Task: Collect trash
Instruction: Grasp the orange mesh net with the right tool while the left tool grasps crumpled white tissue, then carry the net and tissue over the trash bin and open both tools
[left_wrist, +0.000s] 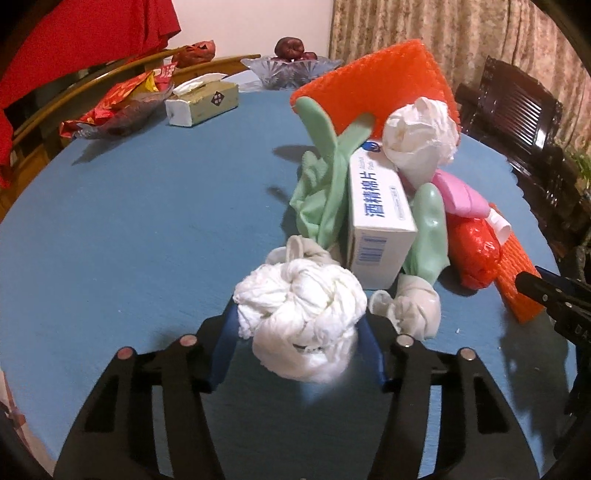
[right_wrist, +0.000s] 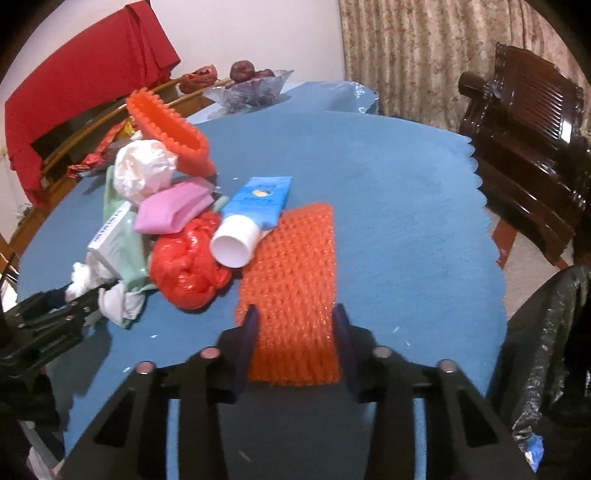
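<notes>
On the blue tablecloth (left_wrist: 129, 221) lies a pile of trash. My left gripper (left_wrist: 298, 314) is shut on a crumpled white paper wad (left_wrist: 299, 306), its blue fingers pressing both sides. Behind the wad are a white box with blue print (left_wrist: 380, 221), green gloves (left_wrist: 321, 184), a second white wad (left_wrist: 417, 136), a pink pouch (left_wrist: 461, 195) and a red plastic bag (left_wrist: 476, 251). My right gripper (right_wrist: 295, 308) is shut on the near end of a flat orange foam net (right_wrist: 291, 266). A blue tube with a white cap (right_wrist: 255, 210) rests on the net's far end.
A second orange foam net (right_wrist: 173, 129) stands at the back of the pile. A tissue box (left_wrist: 201, 101), snack wrappers (left_wrist: 118, 107) and a glass fruit bowl (left_wrist: 291, 68) sit at the far side. A dark wooden chair (right_wrist: 528, 147) and a black bag (right_wrist: 546, 350) are at the right.
</notes>
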